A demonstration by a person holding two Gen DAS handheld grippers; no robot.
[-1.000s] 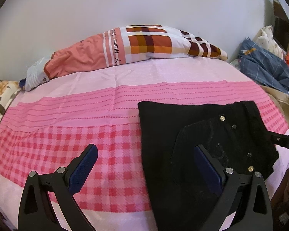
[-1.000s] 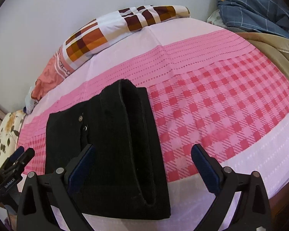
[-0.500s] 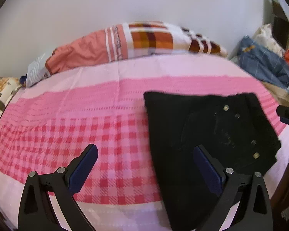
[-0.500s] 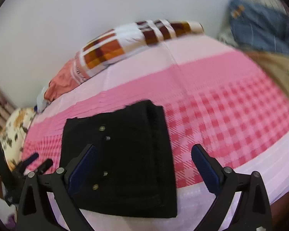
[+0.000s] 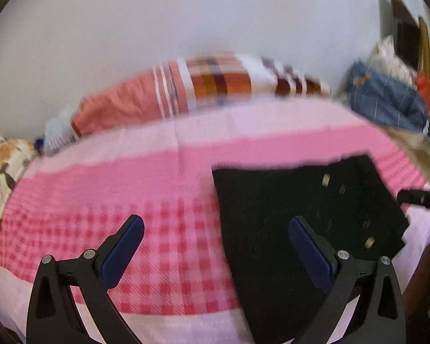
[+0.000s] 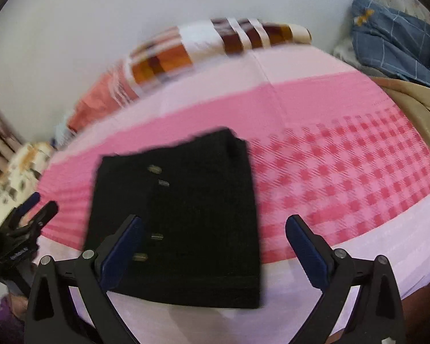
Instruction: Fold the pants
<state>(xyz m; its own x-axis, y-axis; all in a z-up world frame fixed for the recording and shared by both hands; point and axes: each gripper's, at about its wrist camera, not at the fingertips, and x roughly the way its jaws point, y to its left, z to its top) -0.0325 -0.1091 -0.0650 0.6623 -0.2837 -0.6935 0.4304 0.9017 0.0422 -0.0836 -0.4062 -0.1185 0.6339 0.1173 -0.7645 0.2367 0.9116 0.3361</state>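
Observation:
Black pants [image 5: 295,215] lie folded into a compact rectangle on the pink bed, metal buttons showing; in the right wrist view the pants [image 6: 197,206] sit near the front edge. My left gripper [image 5: 215,238] is open and empty, held above the bed to the pants' left, its right finger over the cloth. My right gripper [image 6: 215,240] is open and empty above the pants' near edge. The left gripper also shows at the far left of the right wrist view [image 6: 28,212]. The right gripper's tip shows at the right edge of the left wrist view [image 5: 418,197].
A patchwork pillow [image 5: 209,86] lies along the white wall at the back. A blue checked garment [image 6: 398,43] and beige cloth [image 6: 415,100] are heaped at the right end. A floral cushion [image 5: 3,166] is at the left end. The pink checked sheet [image 6: 358,172] spreads right of the pants.
Both grippers have pulled back and up from the folded pants, so the bed looks farther away. The pants have stayed where they lie. Both grippers stay open.

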